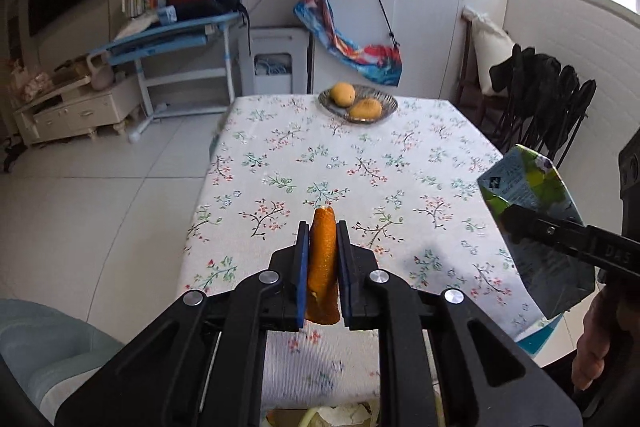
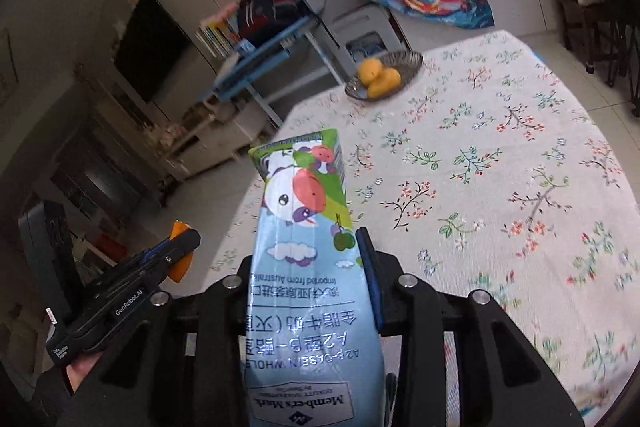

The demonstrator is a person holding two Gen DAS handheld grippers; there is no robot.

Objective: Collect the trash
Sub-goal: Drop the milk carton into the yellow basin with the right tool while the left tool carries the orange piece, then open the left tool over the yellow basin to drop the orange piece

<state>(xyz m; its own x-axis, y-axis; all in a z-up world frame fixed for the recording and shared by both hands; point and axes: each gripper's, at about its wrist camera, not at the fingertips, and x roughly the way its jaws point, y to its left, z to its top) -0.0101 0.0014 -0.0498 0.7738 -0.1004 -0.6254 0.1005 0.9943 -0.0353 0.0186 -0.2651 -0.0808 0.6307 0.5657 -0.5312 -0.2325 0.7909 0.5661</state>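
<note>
Above the floral tablecloth (image 1: 360, 163), right tool (image 2: 312, 267) grips "Member's Mark" milk carton (image 2: 308, 247), left tool (image 1: 323, 259) clamps orange peel (image 1: 323, 259).

My left claw (image 1: 323, 259), matt black plastic with blue pads, pinches a rough, dull orange peel (image 1: 322, 267). My right claw (image 2: 316, 267) clamps a glossy printed paper milk carton (image 2: 308, 267). The tablecloth (image 1: 400, 163) is woven matt cloth.

Orange peel strip (image 1: 322, 259), upright at lower centre; flattened blue-green milk carton (image 2: 308, 267) with cartoon cow, tilted, lower centre of its frame
</note>
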